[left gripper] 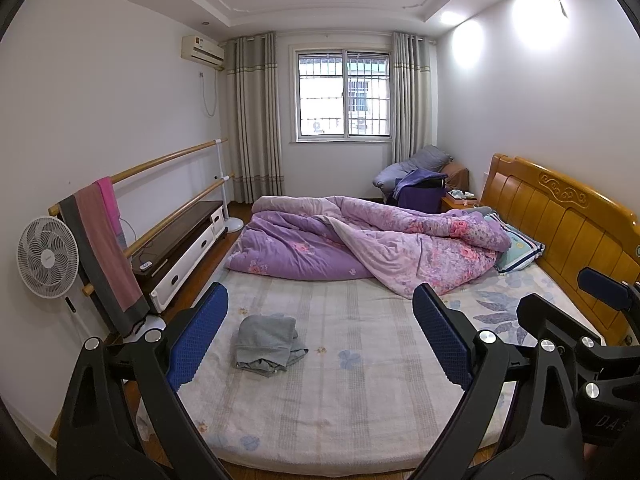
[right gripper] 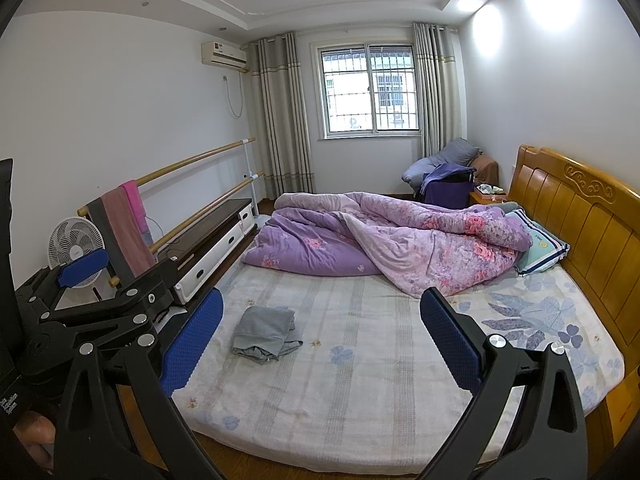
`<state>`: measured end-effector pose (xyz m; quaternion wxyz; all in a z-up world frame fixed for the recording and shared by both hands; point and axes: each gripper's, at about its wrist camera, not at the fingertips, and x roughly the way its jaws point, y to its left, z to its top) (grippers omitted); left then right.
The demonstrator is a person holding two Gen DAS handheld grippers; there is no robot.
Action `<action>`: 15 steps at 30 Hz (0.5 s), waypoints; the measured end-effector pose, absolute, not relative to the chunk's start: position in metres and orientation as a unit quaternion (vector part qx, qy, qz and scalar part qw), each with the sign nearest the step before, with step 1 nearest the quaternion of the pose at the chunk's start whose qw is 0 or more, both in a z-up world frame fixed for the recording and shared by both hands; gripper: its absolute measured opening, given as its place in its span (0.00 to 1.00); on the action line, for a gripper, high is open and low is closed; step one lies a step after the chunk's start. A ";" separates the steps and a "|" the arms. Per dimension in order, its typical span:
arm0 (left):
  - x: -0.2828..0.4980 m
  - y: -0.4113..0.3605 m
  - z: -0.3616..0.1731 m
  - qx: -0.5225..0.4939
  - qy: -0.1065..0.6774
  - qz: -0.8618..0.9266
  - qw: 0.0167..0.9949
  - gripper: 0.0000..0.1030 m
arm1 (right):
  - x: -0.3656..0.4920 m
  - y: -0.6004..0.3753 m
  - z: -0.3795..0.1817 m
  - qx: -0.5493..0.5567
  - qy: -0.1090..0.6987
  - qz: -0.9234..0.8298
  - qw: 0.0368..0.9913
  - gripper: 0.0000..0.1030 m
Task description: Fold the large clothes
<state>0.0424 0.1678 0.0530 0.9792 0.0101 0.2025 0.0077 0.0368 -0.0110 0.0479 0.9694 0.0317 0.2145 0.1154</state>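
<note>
A bedroom was seen from the foot side of a bed (left gripper: 360,412), through two handheld grippers raised above its near edge. The left gripper (left gripper: 320,332) was held with its blue-padded fingers (left gripper: 198,336) spread wide apart and nothing between them. The right gripper (right gripper: 322,338) was likewise held spread wide and empty, its blue pads (right gripper: 450,340) well clear of any cloth.

A small grey garment (left gripper: 268,344), loosely folded and slightly rumpled, lay on the pale patterned sheet toward the near left part of the mattress. In both views it was framed between the fingers, closer to the left finger, but lay beyond and below the tips, touched by neither gripper (right gripper: 264,334).

Bare sheet was seen around the garment on all sides, with the widest stretch to its right. A rumpled purple floral quilt (left gripper: 372,244) was heaped across the far half of the bed, well apart from the garment. A pillow (left gripper: 516,248) lay against the wooden headboard (left gripper: 568,224) at the right.

Along the left wall a low cabinet (left gripper: 180,244) with its drawers shut, a white fan (left gripper: 47,257) and wooden rails draped with pink and grey cloth (left gripper: 104,248) were seen. A window (left gripper: 343,94) was set in the far wall.
</note>
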 end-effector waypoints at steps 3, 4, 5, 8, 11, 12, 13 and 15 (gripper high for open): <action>0.042 0.168 0.053 0.011 0.202 0.008 0.979 0.91 | 0.038 -0.012 0.048 0.032 0.215 0.115 0.969 0.93; 0.042 0.168 0.053 0.011 0.202 0.008 0.979 0.91 | 0.038 -0.012 0.048 0.032 0.215 0.116 0.969 0.93; 0.043 0.168 0.053 0.011 0.202 0.007 0.979 0.91 | 0.038 -0.012 0.048 0.032 0.215 0.116 0.969 0.93; 0.043 0.168 0.053 0.011 0.202 0.007 0.979 0.91 | 0.038 -0.012 0.048 0.031 0.214 0.116 0.969 0.93; 0.043 0.168 0.053 0.011 0.202 0.008 0.979 0.91 | 0.037 -0.012 0.048 0.032 0.214 0.117 0.969 0.93; 0.043 0.168 0.053 0.011 0.202 0.008 0.979 0.91 | 0.038 -0.012 0.048 0.032 0.215 0.117 0.969 0.93; 0.043 0.168 0.053 0.011 0.203 0.007 0.979 0.91 | 0.038 -0.013 0.048 0.032 0.215 0.117 0.969 0.93; 0.043 0.168 0.053 0.012 0.202 0.008 0.979 0.91 | 0.038 -0.012 0.048 0.031 0.215 0.116 0.969 0.93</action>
